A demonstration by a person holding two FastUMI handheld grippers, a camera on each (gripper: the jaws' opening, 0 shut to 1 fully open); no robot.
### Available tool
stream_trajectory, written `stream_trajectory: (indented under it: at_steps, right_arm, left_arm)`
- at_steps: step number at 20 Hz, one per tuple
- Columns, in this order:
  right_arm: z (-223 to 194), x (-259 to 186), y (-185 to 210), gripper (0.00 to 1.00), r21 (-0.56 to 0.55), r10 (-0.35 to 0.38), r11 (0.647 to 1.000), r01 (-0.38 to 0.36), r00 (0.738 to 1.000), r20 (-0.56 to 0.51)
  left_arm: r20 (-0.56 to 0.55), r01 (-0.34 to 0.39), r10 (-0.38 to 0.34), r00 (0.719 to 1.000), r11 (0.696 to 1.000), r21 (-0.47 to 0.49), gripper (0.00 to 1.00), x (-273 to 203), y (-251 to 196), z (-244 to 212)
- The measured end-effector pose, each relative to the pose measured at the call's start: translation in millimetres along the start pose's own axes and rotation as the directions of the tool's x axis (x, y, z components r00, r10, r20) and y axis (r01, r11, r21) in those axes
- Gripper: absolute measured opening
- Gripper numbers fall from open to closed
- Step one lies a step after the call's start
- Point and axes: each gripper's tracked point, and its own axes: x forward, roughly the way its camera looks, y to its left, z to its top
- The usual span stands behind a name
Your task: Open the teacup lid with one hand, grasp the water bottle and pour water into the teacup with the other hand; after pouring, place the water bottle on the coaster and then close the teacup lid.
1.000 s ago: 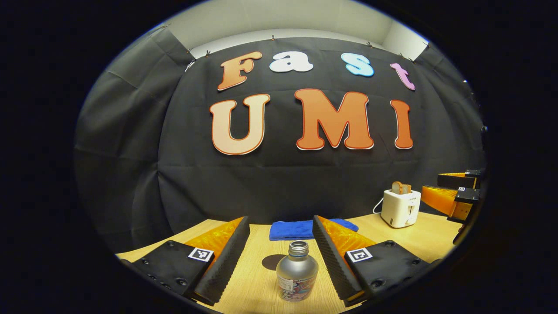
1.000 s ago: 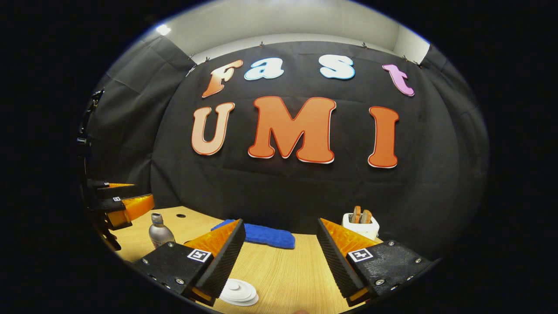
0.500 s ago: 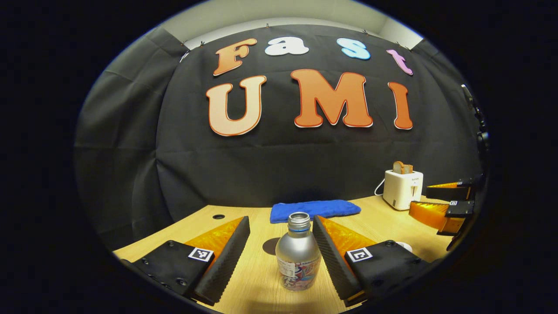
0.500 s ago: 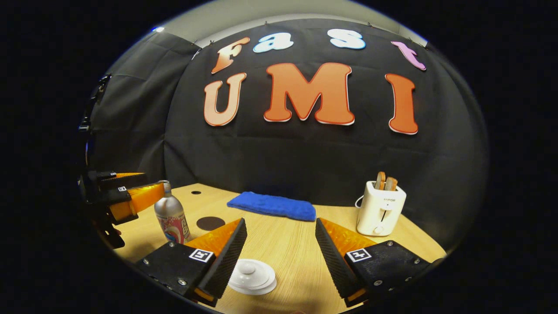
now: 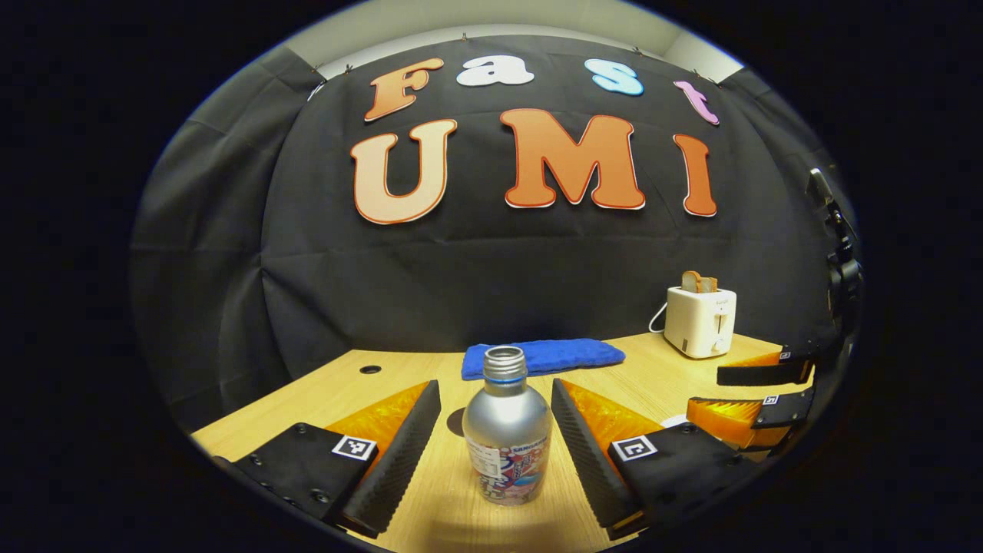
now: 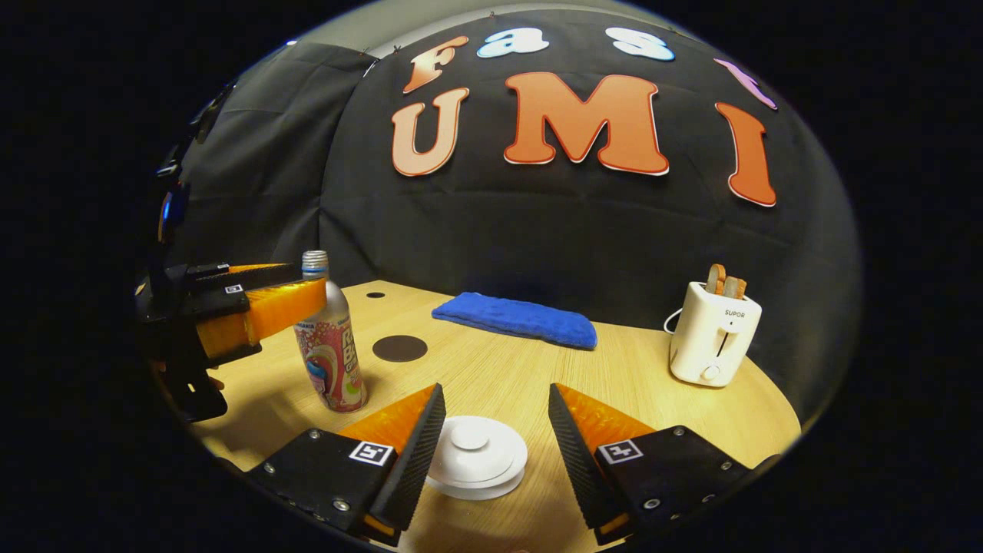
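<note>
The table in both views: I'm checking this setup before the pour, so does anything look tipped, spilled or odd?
Nothing stands out. The water bottle stands upright with no cap, between the open left gripper fingers. The teacup lid sits level. The coaster, blue cloth and toaster sit squarely on the dry table.

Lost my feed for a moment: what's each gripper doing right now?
Left gripper: open, fingers either side of the water bottle, not pressing it.
Right gripper: open, empty, over the teacup lid.

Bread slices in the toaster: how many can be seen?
2. In the right gripper view both slices stand side by side in the slots of the white toaster, at the table's far right. More could be hidden lower inside.
</note>
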Motion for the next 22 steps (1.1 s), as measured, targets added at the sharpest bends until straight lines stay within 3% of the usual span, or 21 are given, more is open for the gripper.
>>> stream_trajectory:
  at_steps: [10,14,15,22]
  right_arm:
    - [-24,11,12,0.46,0.015,0.051,0.999,-0.050,0.997,-0.059]
    - [-25,11,17,0.39,-0.002,0.068,0.998,-0.068,0.996,-0.052]
    - [-24,12,18,0.29,-0.017,0.067,0.998,-0.068,0.997,-0.047]
    - [-22,10,17,0.23,0.018,0.088,0.996,-0.087,0.995,-0.049]
  left_arm:
    - [-0.047,0.017,-0.018,0.999,1.000,-0.015,0.96,1,-3,-25]
    - [-0.060,0.026,-0.026,0.998,1.000,-0.015,0.96,2,-5,-32]
    - [-0.062,0.026,-0.027,0.998,1.000,-0.014,0.96,2,-7,-33]
    - [-0.090,0.029,-0.030,0.996,0.999,-0.014,0.96,3,-7,-46]
